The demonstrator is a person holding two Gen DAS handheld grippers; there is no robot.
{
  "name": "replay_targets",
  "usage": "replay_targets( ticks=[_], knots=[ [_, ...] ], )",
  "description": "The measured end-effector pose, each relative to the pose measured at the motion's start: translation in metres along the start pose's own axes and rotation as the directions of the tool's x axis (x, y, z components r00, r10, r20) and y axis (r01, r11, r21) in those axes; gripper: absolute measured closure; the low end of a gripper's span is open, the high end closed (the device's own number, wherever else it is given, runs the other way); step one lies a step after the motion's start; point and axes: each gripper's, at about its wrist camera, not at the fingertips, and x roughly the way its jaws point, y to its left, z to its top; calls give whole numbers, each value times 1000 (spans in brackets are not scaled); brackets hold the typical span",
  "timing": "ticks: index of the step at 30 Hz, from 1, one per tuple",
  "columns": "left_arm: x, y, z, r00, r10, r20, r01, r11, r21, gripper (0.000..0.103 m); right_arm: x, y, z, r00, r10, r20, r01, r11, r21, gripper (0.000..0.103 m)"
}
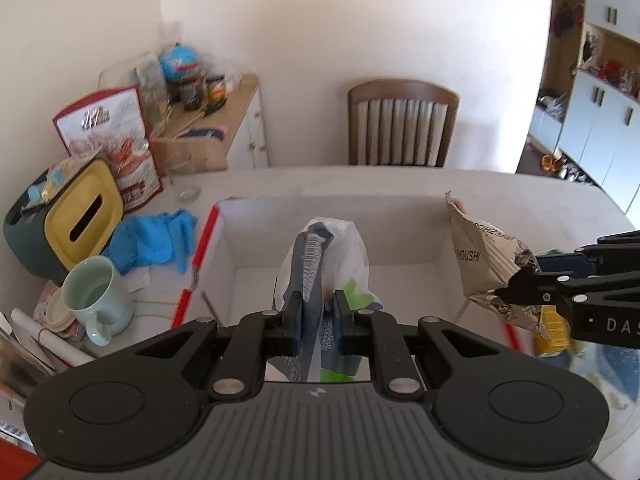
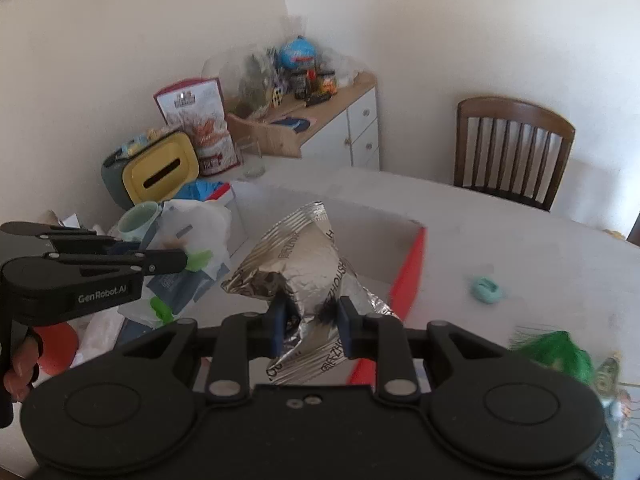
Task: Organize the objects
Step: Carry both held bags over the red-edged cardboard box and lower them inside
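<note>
**Ana:** Left gripper [image 1: 318, 304] first, from its own camera: what is it doing?

**Ben:** Its jaws are pinching a white plastic bag [image 1: 344, 252] with blue printed packaging inside, and the bag is hanging over the open cardboard box [image 1: 400, 216], whose inside is white and whose outer edge is red. Something green is showing low in the bag.

**Ana:** And the other tool in that view?

**Ben:** The right gripper [image 1: 506, 294] is reaching in from the right edge, clamping a crumpled silver foil packet [image 1: 480, 256] that is sitting just beside the box's right wall, above the table [image 1: 520, 200].

**Ana:** What is lying to the left?

**Ben:** Blue gloves [image 1: 152, 240] are resting next to the box, a pale green mug [image 1: 96, 296] is standing nearer the camera, and a yellow-lidded tissue holder [image 1: 80, 220] is sitting behind them. A wooden chair [image 1: 402, 124] is standing at the far side.

**Ana:** Now the right wrist camera.

**Ben:** The right gripper [image 2: 312, 312] is squeezing the foil packet [image 2: 304, 260] at its creased middle, narrow jaws biting into it, with the box [image 2: 408, 276] directly behind. The left gripper [image 2: 182, 258] is coming in from the left, holding the plastic bag [image 2: 200, 224], and a person's fingers [image 2: 20, 368] are wrapping its handle.

**Ana:** Anything else on the table?

**Ben:** A small teal object [image 2: 486, 289] is lying apart on the right, and something blurred and green [image 2: 556, 352] is sitting near the lower right
</note>
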Motion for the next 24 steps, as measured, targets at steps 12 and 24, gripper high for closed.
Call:
replay_targets(
  ticks=[12, 24],
  knots=[
    [63, 20, 0, 994, 34, -108, -27, 997, 69, 89, 77, 24, -1, 991, -38, -128, 34, 999, -33, 78],
    [105, 18, -5, 973, -8, -231, 32, 994, 101, 89, 120, 37, -19, 962, -106, -250, 80, 990, -113, 78]
  ],
)
